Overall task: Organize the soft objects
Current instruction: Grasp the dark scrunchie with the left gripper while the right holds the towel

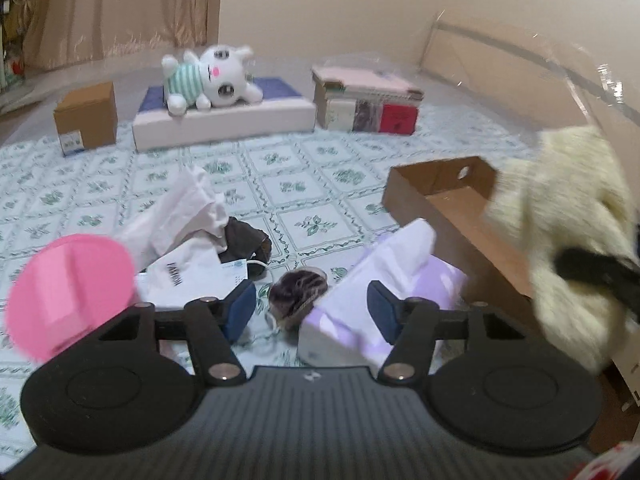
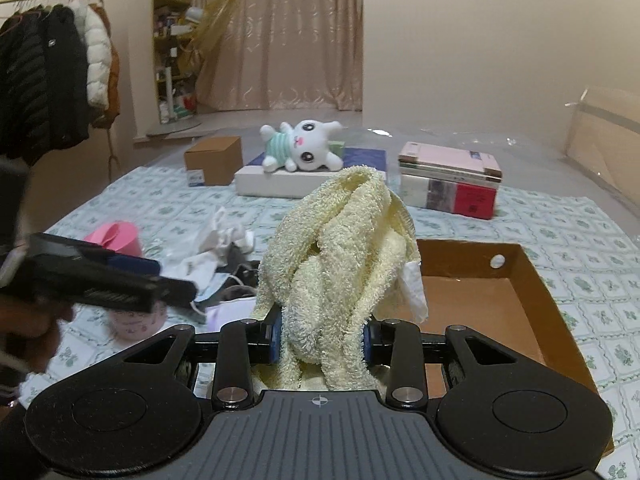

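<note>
My right gripper (image 2: 322,338) is shut on a pale yellow terry towel (image 2: 336,256), which bunches up between the blue pads and hangs above the near left edge of an open brown cardboard tray (image 2: 500,300). The left wrist view shows the same towel (image 1: 568,232) at the far right, with a black finger (image 1: 596,274) across it. My left gripper (image 1: 311,310) is open over a heap of soft things. A dark purple bundle (image 1: 298,292) lies on the sheet below the gap, and a lavender tissue pack (image 1: 360,304) is by the right pad. Neither pad touches anything.
White cloth bags (image 1: 180,240), a dark garment (image 1: 244,240) and a pink round item (image 1: 68,296) lie to the left. At the back stand a white plush toy (image 1: 212,80) on a flat box, a small carton (image 1: 86,118) and stacked books (image 1: 366,100).
</note>
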